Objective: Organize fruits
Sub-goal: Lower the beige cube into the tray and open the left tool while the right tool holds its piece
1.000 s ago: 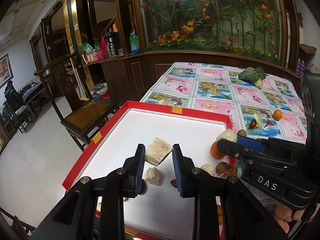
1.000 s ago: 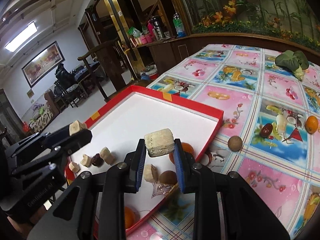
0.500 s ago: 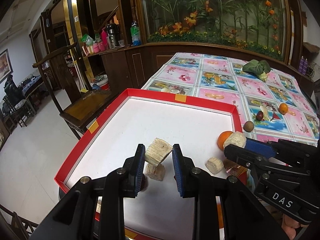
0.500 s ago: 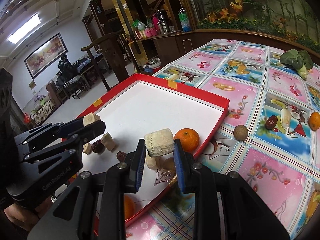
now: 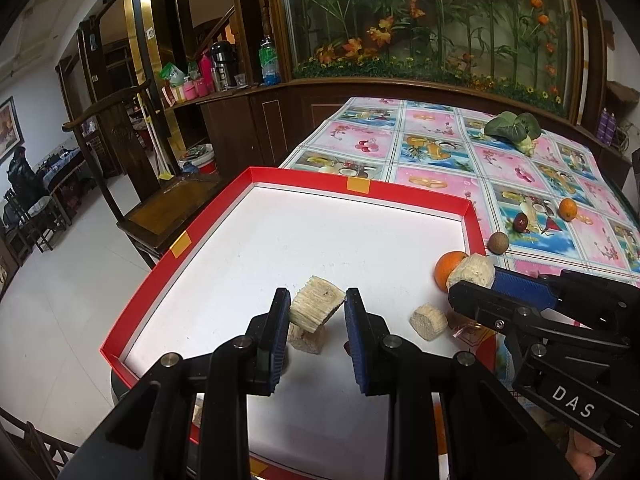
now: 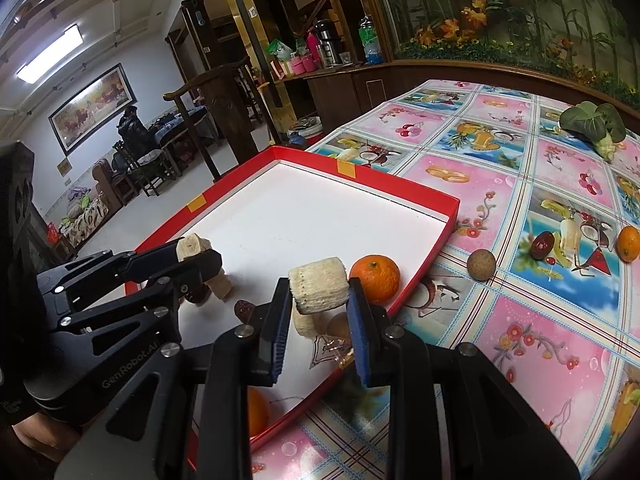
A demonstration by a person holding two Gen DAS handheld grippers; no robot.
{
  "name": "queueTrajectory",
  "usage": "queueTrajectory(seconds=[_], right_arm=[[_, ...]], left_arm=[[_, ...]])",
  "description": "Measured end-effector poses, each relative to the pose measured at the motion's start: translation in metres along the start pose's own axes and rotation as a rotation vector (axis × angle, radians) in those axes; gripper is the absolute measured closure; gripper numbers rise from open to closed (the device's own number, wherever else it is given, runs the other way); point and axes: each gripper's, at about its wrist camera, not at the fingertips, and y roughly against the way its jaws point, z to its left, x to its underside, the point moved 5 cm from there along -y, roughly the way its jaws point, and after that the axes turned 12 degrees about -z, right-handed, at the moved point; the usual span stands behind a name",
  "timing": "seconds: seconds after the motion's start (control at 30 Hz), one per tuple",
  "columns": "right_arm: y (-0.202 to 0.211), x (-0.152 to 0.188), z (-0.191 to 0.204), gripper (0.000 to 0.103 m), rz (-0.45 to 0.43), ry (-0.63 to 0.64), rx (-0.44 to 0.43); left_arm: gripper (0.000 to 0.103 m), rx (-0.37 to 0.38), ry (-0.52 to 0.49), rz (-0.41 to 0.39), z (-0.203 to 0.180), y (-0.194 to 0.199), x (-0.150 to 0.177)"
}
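Observation:
My left gripper (image 5: 317,309) is shut on a pale fibrous sugarcane chunk (image 5: 316,305), held above the white floor of the red-rimmed tray (image 5: 404,198). My right gripper (image 6: 319,295) is shut on another sugarcane chunk (image 6: 319,290) over the tray's near right corner; the left wrist view shows it as the right gripper (image 5: 474,280) beside an orange (image 5: 447,268). More sugarcane pieces (image 5: 428,321) and dark red dates (image 6: 242,309) lie in the tray. A second orange (image 6: 258,410) is partly hidden under my right fingers.
On the fruit-print tablecloth (image 6: 516,184) right of the tray lie a brown longan (image 6: 481,265), a red date (image 6: 542,245), an orange (image 6: 628,242) and a leafy green vegetable (image 6: 594,122). A wooden chair (image 5: 160,200) stands left of the table.
Both grippers have risen and drawn back from the tray while keeping their sugarcane chunks, so more of the tray floor and its far rim show.

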Motion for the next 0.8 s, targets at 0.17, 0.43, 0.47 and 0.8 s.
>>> queueTrajectory(seconds=[0.17, 0.43, 0.47, 0.8], right_arm=[[0.0007, 0.0004, 0.0017, 0.073, 0.0, 0.007, -0.003], [0.0018, 0.0014, 0.0047, 0.073, -0.001, 0.026, -0.003], [0.0018, 0.0014, 0.0049, 0.073, -0.001, 0.026, -0.003], [0.0021, 0.002, 0.0062, 0.073, -0.002, 0.032, -0.004]], left_arm=[[0.076, 0.0, 0.0, 0.008, -0.0013, -0.0019, 0.0028], [0.076, -0.001, 0.0, 0.013, -0.0029, -0.0028, 0.0058], [0.076, 0.0, 0.001, 0.015, -0.0028, -0.0035, 0.0062], [0.076, -0.007, 0.007, 0.022, -0.0009, -0.0068, 0.0092]])
